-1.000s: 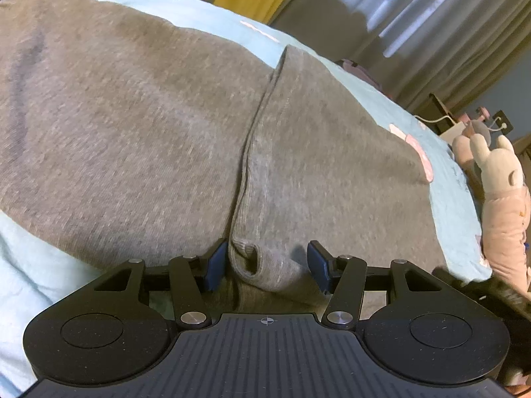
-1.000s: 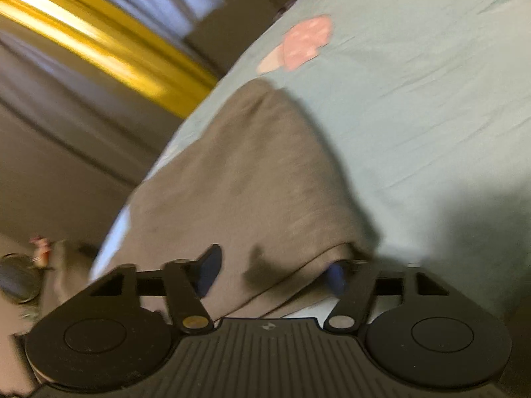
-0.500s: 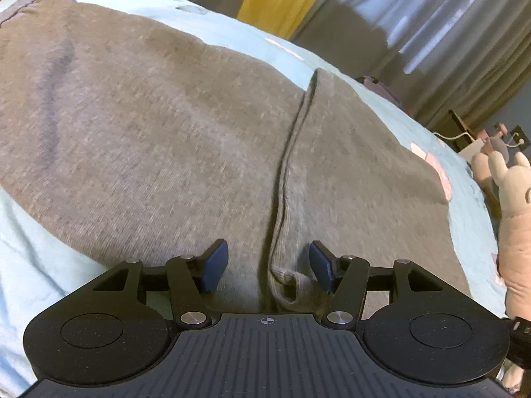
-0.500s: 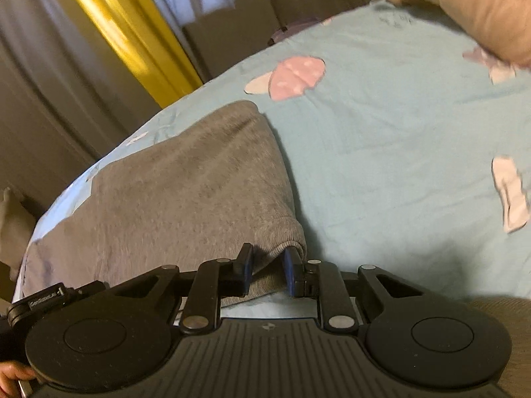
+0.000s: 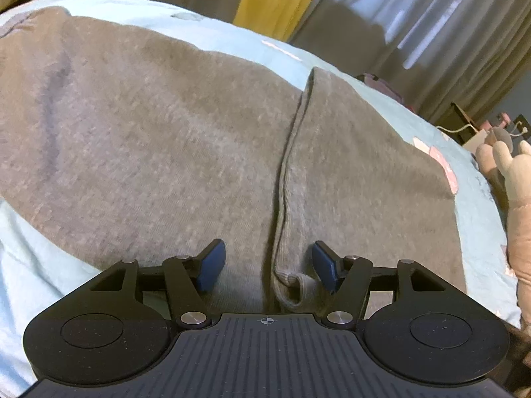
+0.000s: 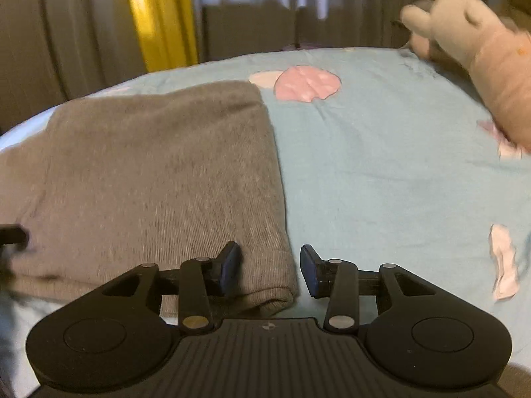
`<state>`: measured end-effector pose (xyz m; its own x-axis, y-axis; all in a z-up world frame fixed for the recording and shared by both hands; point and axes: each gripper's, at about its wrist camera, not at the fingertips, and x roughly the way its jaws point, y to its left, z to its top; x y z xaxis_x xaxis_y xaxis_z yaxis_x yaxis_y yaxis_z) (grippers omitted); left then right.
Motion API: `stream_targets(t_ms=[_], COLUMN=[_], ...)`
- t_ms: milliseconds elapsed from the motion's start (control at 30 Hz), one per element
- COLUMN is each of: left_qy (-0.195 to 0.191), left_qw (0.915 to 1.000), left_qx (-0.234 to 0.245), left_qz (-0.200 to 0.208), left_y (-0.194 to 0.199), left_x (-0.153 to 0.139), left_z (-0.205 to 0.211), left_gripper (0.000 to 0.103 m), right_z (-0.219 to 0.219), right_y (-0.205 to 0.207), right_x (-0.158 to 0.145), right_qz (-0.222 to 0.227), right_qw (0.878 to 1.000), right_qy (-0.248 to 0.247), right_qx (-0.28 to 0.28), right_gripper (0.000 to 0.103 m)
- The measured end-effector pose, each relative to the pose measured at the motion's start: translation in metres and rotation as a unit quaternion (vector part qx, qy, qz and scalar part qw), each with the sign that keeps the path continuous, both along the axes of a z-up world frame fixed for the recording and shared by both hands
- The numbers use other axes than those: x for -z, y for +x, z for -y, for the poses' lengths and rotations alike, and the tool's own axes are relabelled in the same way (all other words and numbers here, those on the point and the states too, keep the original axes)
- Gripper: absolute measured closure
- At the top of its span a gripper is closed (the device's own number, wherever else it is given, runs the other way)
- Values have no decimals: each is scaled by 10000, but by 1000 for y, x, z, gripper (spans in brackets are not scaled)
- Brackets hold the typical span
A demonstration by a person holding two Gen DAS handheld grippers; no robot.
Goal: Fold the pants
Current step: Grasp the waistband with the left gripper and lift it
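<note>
Grey knit pants (image 5: 149,139) lie folded on a light blue bedsheet (image 5: 30,265). In the left wrist view a ribbed hem edge (image 5: 285,199) of the top layer runs up the middle. My left gripper (image 5: 268,265) hovers over the hem's near corner; its jaws are opening, the blue pads clear of the cloth. In the right wrist view the pants (image 6: 159,172) fill the left half. My right gripper (image 6: 268,270) straddles their near right corner (image 6: 275,295). Its jaws are opening and the pads do not press on the cloth.
A pink and beige plush toy (image 6: 481,63) lies at the bed's right side, also in the left wrist view (image 5: 517,199). Grey and yellow curtains (image 6: 159,16) hang behind the bed. Pink patches (image 6: 305,83) are printed on the sheet (image 6: 398,165).
The right gripper was shut on the pants' corner half a second ago and has opened, rolling to level. The left gripper's jaws have widened slightly over the hem and it tilted a little.
</note>
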<state>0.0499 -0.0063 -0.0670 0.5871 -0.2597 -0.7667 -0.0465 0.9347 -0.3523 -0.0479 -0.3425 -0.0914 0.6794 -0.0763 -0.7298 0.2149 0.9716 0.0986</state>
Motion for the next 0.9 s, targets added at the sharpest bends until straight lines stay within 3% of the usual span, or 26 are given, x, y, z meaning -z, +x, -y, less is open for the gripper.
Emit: stream_targets(t_ms=[100,133,167,267,533,700,767,900], left_qy=[3,-61,-156,-242,18,562,956,1549], left_qw=[9995,9991,9985,9974,9980,9945,9910,9842], left_qx=[-110,-155,-203,-330,-78,355,429,461], left_qz=[292,398,485,595,625,806,830,719], left_y=[-3,-4,-3,0,46,89,107,130], left_x=[-7,-10,-12,-13,-22,-29,-25,-8], left_z=[-5,-7,-9,-14,3,41,56,68], left_gripper=[38,38,38,38,38,35,36,27], right_z=[5,7,8,18,30,29,29,29], right_y=[-5,-7,-8,5,14,18,19,22], right_x=[-13,-13,-10,6,16,19,20,23], right_qz=[469,570,560,-10,159,260,297,361], right_qw=[9988,9983,9984,9988,9960,9957,9956,9953], right_qy=[109,104,121,458,856,878,876,900], right_qx=[-95,-91,-30,151,192,160,138,66], right_gripper=[58,49,40,39,24,18,14,8])
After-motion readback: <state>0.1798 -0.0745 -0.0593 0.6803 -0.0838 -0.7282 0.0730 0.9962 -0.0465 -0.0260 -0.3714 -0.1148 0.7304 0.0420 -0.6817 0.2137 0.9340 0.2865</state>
